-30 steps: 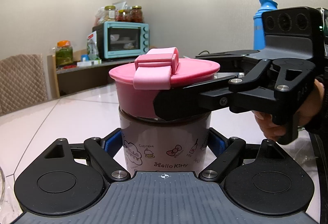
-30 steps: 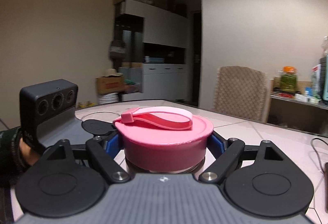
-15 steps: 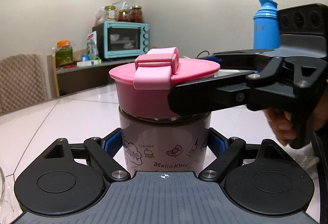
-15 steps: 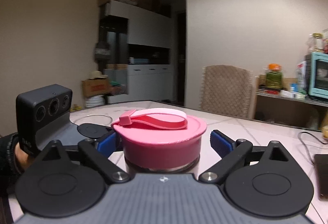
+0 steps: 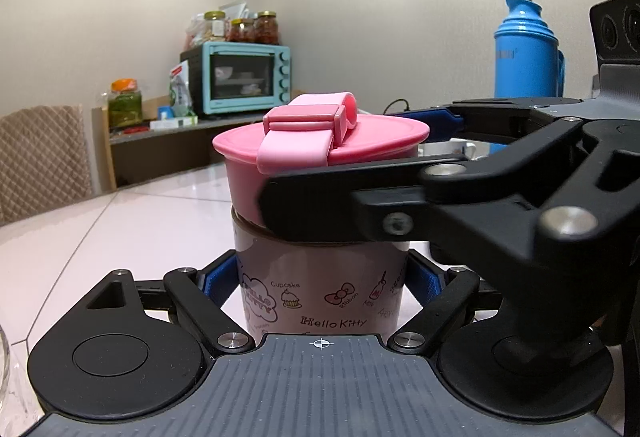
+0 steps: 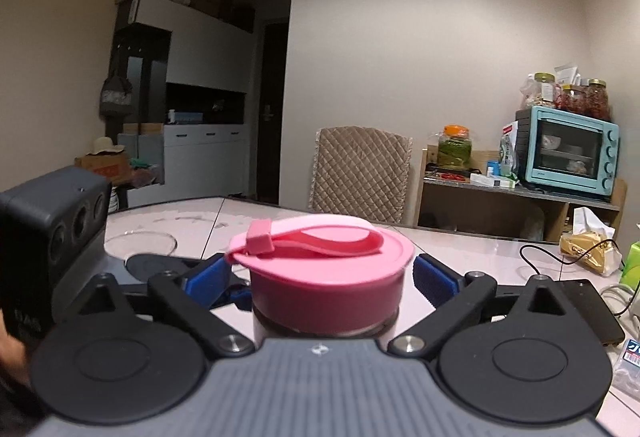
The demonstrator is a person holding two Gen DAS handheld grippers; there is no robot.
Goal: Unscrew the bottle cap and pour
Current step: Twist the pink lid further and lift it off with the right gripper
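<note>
I see the left gripper [image 5: 320, 279] clamped on the bottle [image 5: 320, 297]. R gripper [image 6: 320, 273] jaws opening around the pink cap [image 6: 326, 277] (pads clear); bottle base hidden.

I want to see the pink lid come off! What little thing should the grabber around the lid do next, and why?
Probably close again on the pink cap for another twist. The right gripper is opening, its blue pads standing clear of the cap on both sides, and the cap sits on the bottle. The left gripper clamps the bottle, so it should hold steady.
</note>
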